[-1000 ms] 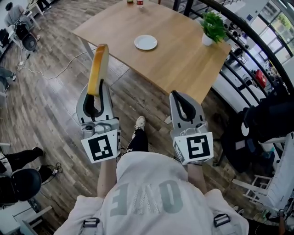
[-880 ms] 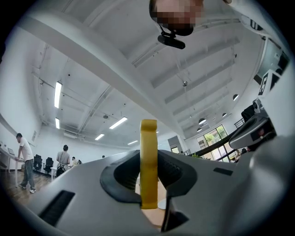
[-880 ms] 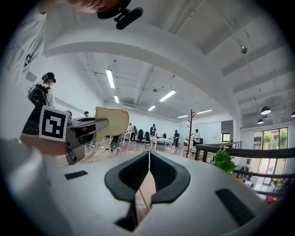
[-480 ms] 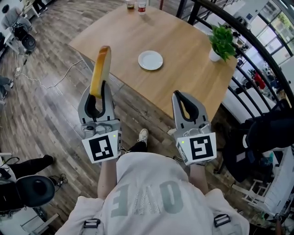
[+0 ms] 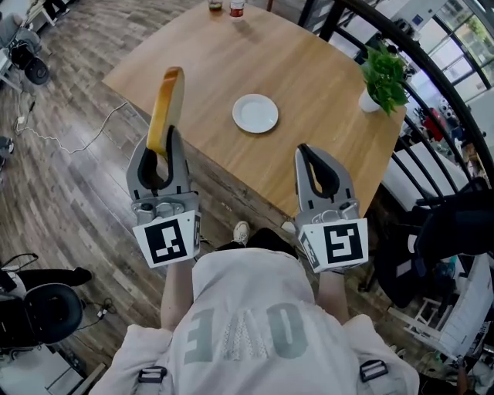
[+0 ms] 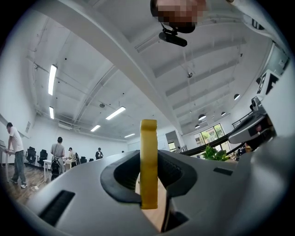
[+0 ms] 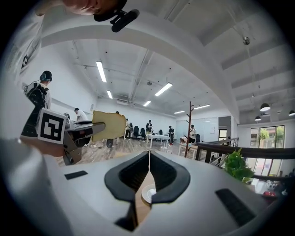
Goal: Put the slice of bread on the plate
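Moved since the earlier frames: both grippers stand closer to the desk (image 5: 231,62), and the plate (image 5: 255,113) and potted plant (image 5: 384,73) lie nearer to them in the head view.

Item 1, left gripper (image 5: 159,146): jaws clamped on the lower end of the slice of bread (image 5: 167,104). It sits at the desk's near left edge and tips slightly upward.

Item 2, slice of bread: yellow-brown and held upright on edge. It rises well above the jaw tips, in the air over the near left edge of the desk and well apart from the plate. The left gripper view shows it edge-on, pinched between the dark pads.

Item 3, right gripper (image 5: 305,150): jaws together with nothing between them. It is held about level, its tip at the near edge of the desk, to the right of the plate.

Item 4, plate: white, round and bare, on the desk between the two grippers and farther out.

Item 5, desk: light wood, set at an angle to the person.

Item 6, potted plant: green leaves in a white pot, on the right side of the desk.

Item 7, two small containers (image 5: 237,8): at the far edge of the desk, too small to identify.

Item 8, floor (image 5: 69,177): dark wood planks, left of the desk.

Item 9, black railing (image 5: 432,85): curved, beyond the right side of the desk.
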Demonstrator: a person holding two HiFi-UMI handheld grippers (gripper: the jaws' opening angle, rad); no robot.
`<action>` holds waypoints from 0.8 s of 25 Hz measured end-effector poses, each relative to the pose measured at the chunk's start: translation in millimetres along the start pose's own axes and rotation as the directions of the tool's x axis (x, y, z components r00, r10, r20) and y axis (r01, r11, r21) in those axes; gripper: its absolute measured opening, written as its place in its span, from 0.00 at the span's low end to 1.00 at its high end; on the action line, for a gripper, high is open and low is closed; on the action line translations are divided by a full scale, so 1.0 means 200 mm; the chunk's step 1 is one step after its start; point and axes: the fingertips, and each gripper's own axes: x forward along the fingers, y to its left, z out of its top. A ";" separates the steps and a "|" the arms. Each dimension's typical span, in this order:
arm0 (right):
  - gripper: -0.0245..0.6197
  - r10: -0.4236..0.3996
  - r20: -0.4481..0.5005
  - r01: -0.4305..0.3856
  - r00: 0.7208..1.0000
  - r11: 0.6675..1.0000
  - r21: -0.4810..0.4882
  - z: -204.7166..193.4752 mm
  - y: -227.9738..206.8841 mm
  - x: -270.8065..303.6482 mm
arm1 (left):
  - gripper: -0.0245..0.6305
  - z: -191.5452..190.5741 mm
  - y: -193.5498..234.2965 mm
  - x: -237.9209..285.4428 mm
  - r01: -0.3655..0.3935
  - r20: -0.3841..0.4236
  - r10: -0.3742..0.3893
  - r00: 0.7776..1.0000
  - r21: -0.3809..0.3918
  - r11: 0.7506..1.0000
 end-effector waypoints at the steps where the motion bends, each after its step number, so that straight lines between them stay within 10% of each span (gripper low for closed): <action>1: 0.07 -0.003 -0.004 0.003 1.000 1.000 0.002 -0.01 -0.02 0.02 | 0.17 -0.01 -0.01 0.03 0.003 -0.005 -0.003 1.000 0.003 1.000; 20: 0.07 0.024 -0.008 -0.024 1.000 1.000 -0.003 -0.03 -0.28 0.28 | 0.17 -0.10 -0.29 0.39 0.067 -0.077 -0.063 0.995 0.045 0.997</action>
